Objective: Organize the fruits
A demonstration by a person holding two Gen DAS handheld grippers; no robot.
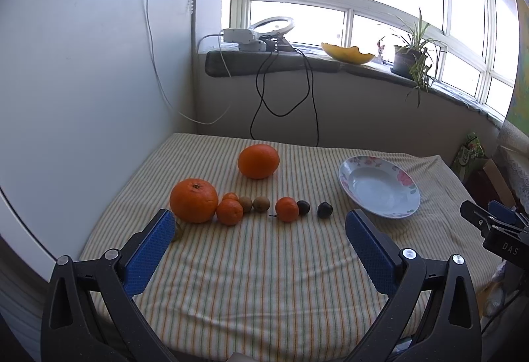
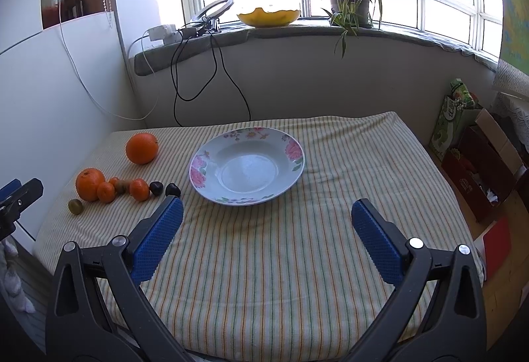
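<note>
Two large oranges point(image 1: 193, 200) point(image 1: 258, 161) lie on the striped cloth, with several small mandarins point(image 1: 286, 209), brown kiwis point(image 1: 261, 204) and dark plums point(image 1: 324, 209) in a row beside them. An empty floral plate point(image 1: 380, 186) point(image 2: 248, 163) sits to their right. My left gripper point(image 1: 261, 229) hovers open just short of the fruit row, nothing between its blue fingers. My right gripper point(image 2: 267, 214) stands open in front of the plate, holding nothing. In the right wrist view the oranges point(image 2: 90, 184) point(image 2: 142, 148) lie at the left, and one kiwi point(image 2: 75, 206) lies apart, nearest the table's left edge.
The table with the striped cloth point(image 2: 281, 262) stands against a white panel point(image 1: 82, 80) on the left and a windowsill wall behind. Black cables point(image 1: 284, 90) hang from the sill, which bears a yellow bowl point(image 2: 269, 17) and a potted plant point(image 2: 352, 3). Boxes point(image 2: 479, 170) stand on the floor at the right.
</note>
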